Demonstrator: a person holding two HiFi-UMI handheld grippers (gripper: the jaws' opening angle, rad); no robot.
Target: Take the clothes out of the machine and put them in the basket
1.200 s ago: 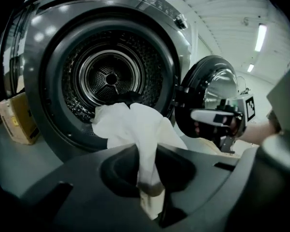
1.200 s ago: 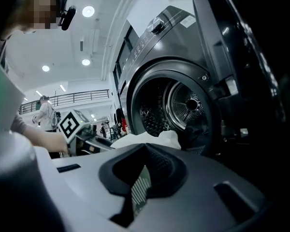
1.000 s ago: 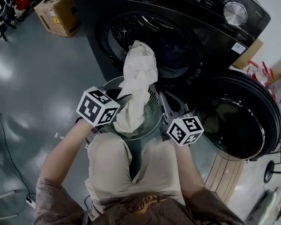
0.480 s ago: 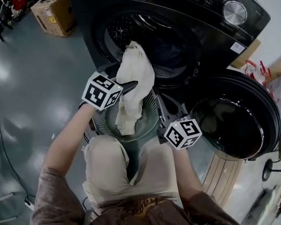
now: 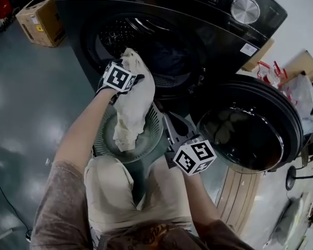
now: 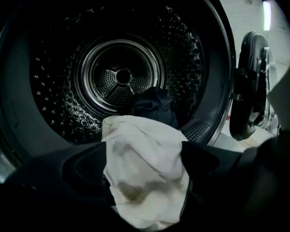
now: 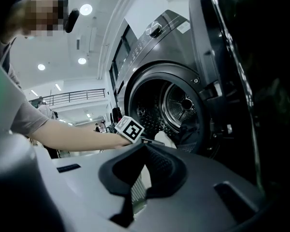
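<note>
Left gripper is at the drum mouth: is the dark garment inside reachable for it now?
Probably not cleanly. The door is open, but the jaws of the left gripper have just been opening with the white cloth between them, hanging into the basket ahead of the dark garment.

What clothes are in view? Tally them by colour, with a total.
White garment: 1
Dark garment: 1
Total: 2
</note>
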